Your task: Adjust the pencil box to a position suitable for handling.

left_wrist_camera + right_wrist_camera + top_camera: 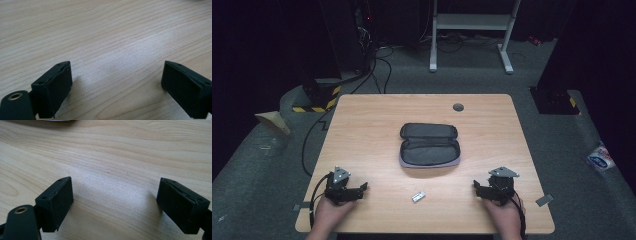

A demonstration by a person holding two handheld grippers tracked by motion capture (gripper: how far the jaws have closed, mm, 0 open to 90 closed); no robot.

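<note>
**Both grippers rest spread on a bare wooden table**

High view: the left gripper [362, 188] and right gripper [477, 187] sit at the table's [377, 115] near edge, tips facing each other. A small silver thing [418, 196] lies between them; an open grey pouch [430, 145] lies beyond. Dark floor, cables and a white frame [472, 22] are behind.

Left gripper view: jaws spread over bare wood grain.

Right gripper view: jaws spread, nothing between them.

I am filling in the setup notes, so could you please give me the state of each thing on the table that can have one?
Pencil case: unzipped, lying open flat, looks empty.
Small silver item: lying flat, untouched.
Left tongs: open, nothing between the jaws.
Right tongs: open, nothing between the jaws.
</note>
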